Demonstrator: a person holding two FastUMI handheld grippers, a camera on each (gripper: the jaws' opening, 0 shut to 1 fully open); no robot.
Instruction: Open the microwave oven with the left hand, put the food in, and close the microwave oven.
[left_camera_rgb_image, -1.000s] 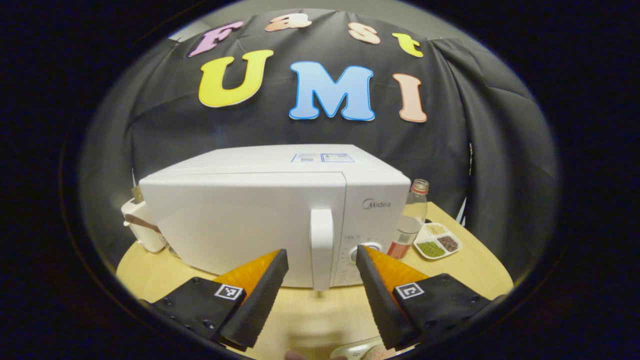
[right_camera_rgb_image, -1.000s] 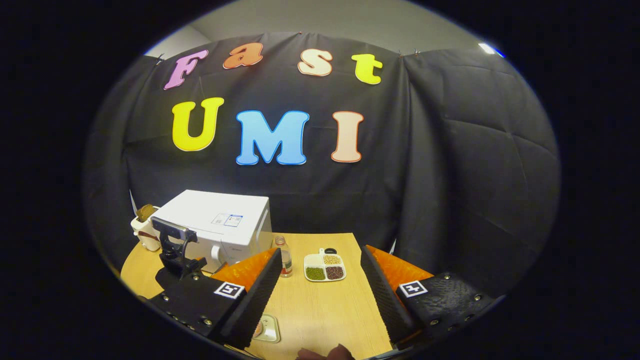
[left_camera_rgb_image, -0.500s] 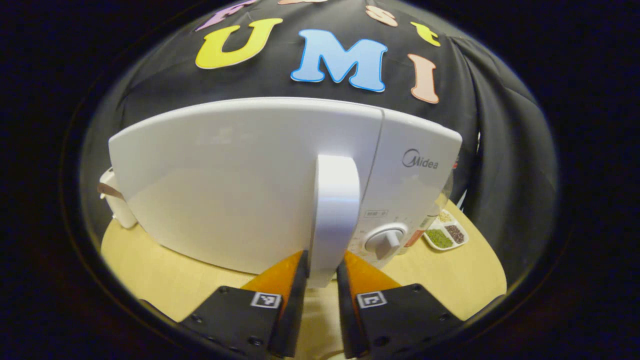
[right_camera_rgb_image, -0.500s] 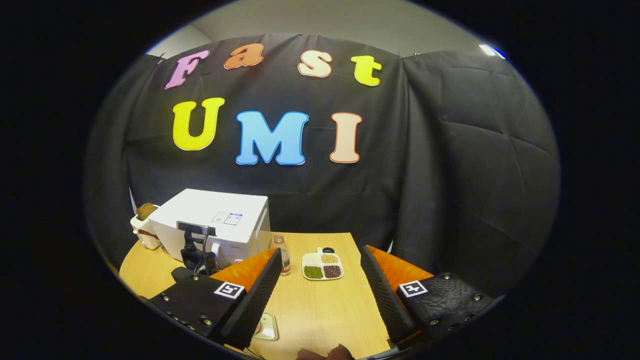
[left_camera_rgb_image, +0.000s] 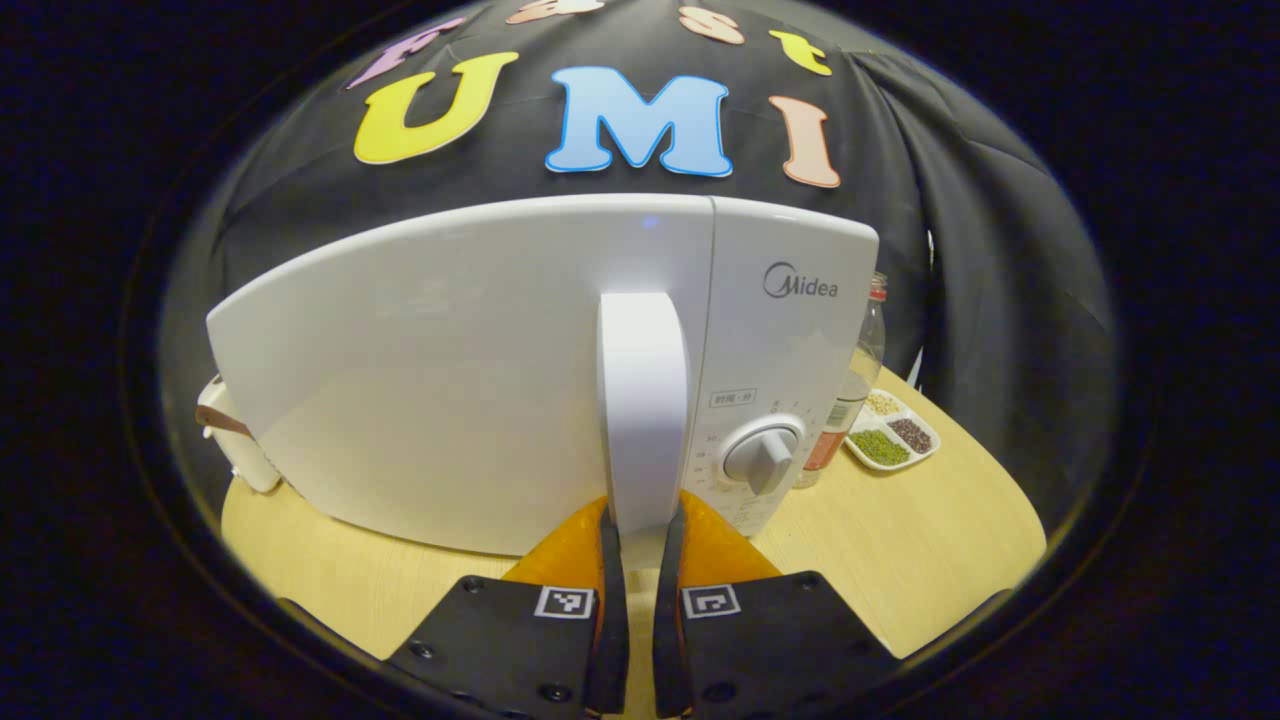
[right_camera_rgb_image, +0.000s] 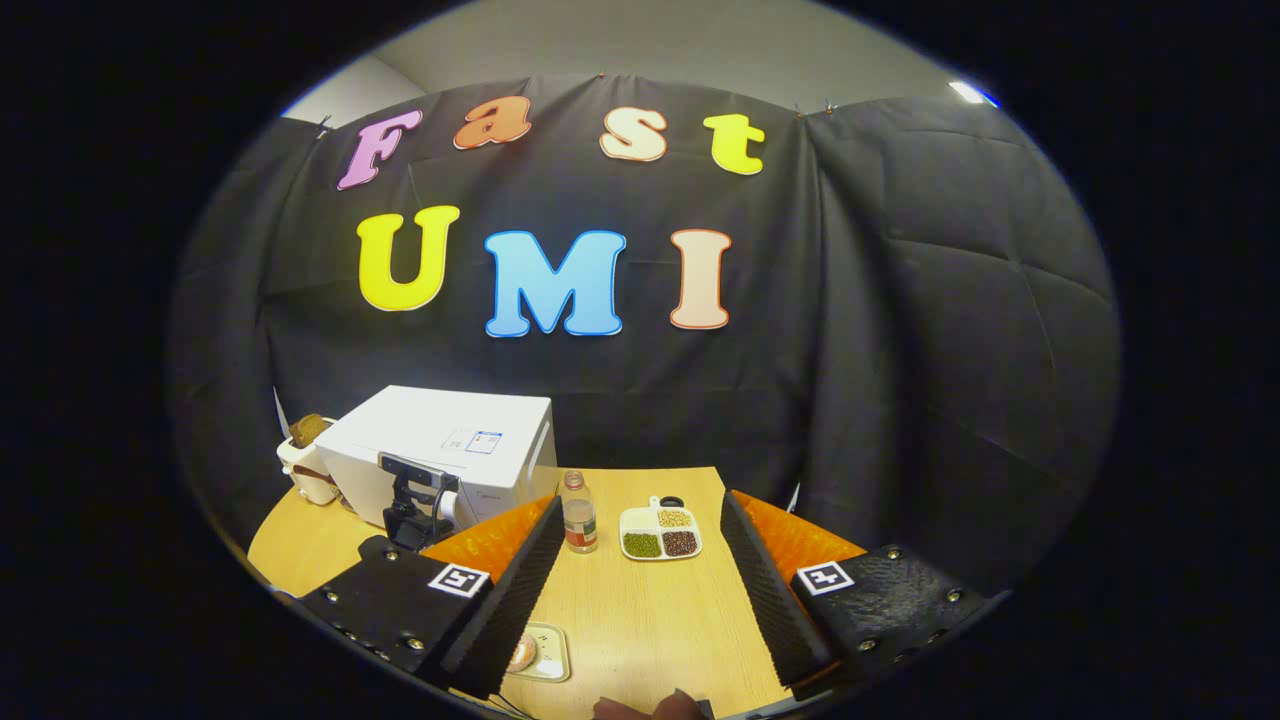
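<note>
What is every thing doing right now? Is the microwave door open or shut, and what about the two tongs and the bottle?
Microwave door: shut, flush with the control panel.
Door handle: pinched at its lower end between both fingers of the left tongs.
Left tongs: shut on the door handle.
Right tongs: open, holding nothing, above the table.
Bottle: upright, capped, beside the microwave.
Divided dish: flat on the table, compartments filled.
Food plate: on the table, not yet picked up.

i see bare desk (right_camera_rgb_image: 640, 620) ahead of my right tongs (right_camera_rgb_image: 640, 560); bottle (right_camera_rgb_image: 578, 525) and sectioned dish (right_camera_rgb_image: 660, 533) stand beyond, beside the microwave (right_camera_rgb_image: 450, 450).
</note>
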